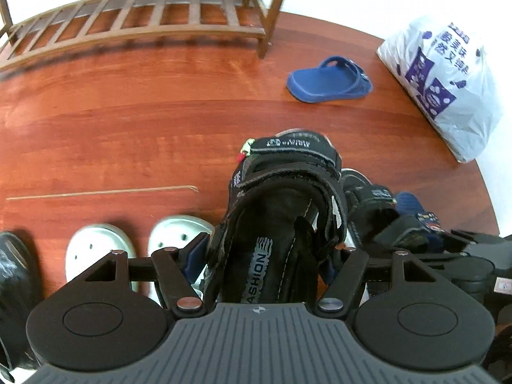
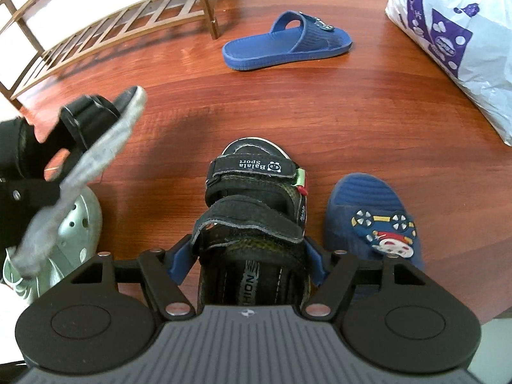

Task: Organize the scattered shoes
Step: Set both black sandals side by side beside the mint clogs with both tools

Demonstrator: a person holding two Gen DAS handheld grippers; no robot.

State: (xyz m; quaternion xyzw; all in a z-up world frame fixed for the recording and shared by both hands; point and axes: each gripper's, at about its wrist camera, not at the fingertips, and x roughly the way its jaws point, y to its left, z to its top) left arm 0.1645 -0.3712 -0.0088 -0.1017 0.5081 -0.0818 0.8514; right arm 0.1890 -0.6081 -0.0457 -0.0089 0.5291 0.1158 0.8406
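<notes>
My left gripper (image 1: 265, 256) is shut on the heel of a black strap sandal (image 1: 281, 198) and holds it off the floor. In the right wrist view that same sandal (image 2: 96, 147) hangs tilted at the left, grey sole showing. My right gripper (image 2: 248, 259) is shut on the heel of the matching black sandal (image 2: 252, 198), whose toe rests on the red-brown wooden floor. A blue slipper with a cartoon patch (image 2: 368, 214) lies just right of it. Another blue slipper (image 2: 284, 44) lies farther off, near the wooden shoe rack (image 2: 96, 28).
A white and purple plastic bag (image 1: 448, 80) sits on the floor at the right. Two pale green clogs (image 1: 99, 249) stand side by side at the lower left. The rack's (image 1: 128, 16) bottom shelf is bare. Open floor lies between the shoes and the rack.
</notes>
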